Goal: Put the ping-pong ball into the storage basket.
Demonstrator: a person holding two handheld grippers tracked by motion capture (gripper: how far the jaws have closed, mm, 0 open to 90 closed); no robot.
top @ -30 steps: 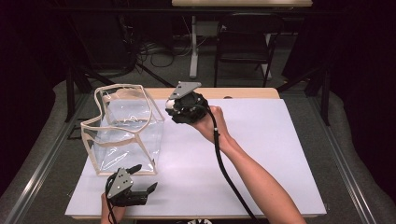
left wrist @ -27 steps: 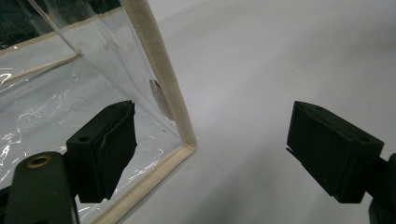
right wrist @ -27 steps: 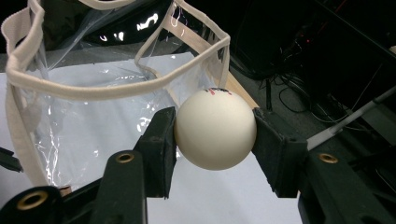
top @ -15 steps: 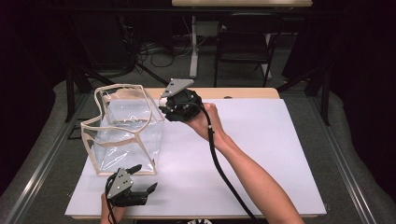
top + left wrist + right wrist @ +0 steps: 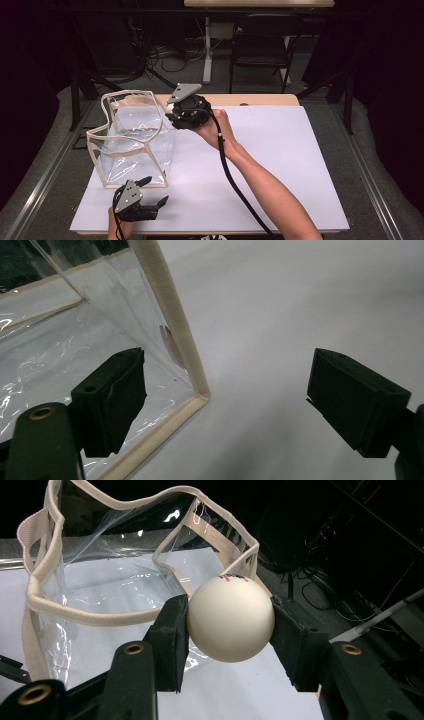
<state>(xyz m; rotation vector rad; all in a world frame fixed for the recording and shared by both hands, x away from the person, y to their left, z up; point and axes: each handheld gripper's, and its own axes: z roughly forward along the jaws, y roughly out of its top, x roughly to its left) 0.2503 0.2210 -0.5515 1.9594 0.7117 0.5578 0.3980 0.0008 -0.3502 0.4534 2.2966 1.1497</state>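
Right gripper (image 5: 231,620) has its two black jaws clamped on a ball (image 5: 230,618), one pad on each side. Ball's a smooth, matte cream-white sphere with a bit of dark and red print near its top. It's up in the air just beside the far corner of the clear bag (image 5: 132,142), right by that floppy beige-trimmed rim. Left gripper (image 5: 150,192) sits with its jaws wide apart and nothing between them, at the bag's near bottom corner on the white table (image 5: 280,165).
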